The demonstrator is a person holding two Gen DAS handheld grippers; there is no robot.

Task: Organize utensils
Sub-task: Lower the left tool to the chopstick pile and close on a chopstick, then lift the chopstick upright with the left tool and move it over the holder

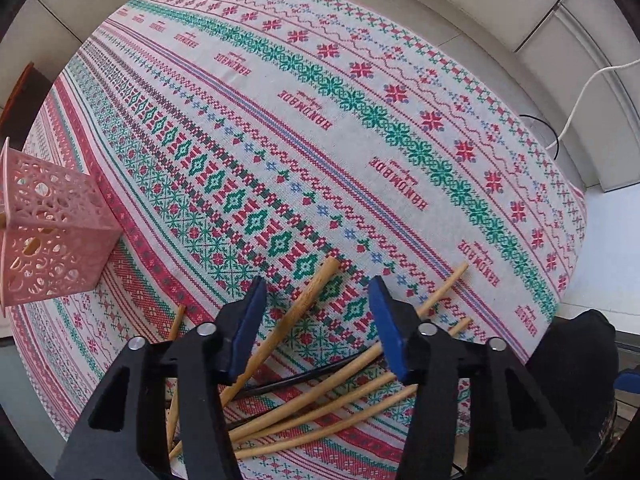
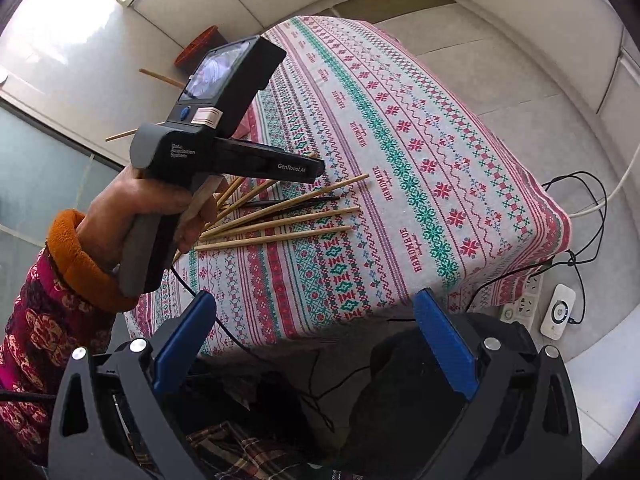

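Observation:
Several wooden chopsticks (image 1: 320, 404) and a thicker wooden stick (image 1: 308, 300) lie in a loose pile on the patterned tablecloth, with a dark chopstick (image 1: 296, 380) among them. My left gripper (image 1: 318, 292) is open just above the pile, its blue pads either side of the thick stick. A pink perforated holder (image 1: 52, 236) stands at the far left. In the right wrist view the pile (image 2: 280, 220) lies under the left tool (image 2: 224, 120). My right gripper (image 2: 316, 308) is open and empty, off the table's near edge.
The tablecloth (image 1: 360, 120) covers the whole table. Cables, a power strip (image 2: 520, 308) and a white device (image 2: 558, 312) lie on the floor to the right. An orange-red object (image 2: 200, 46) sits beyond the table's far left corner.

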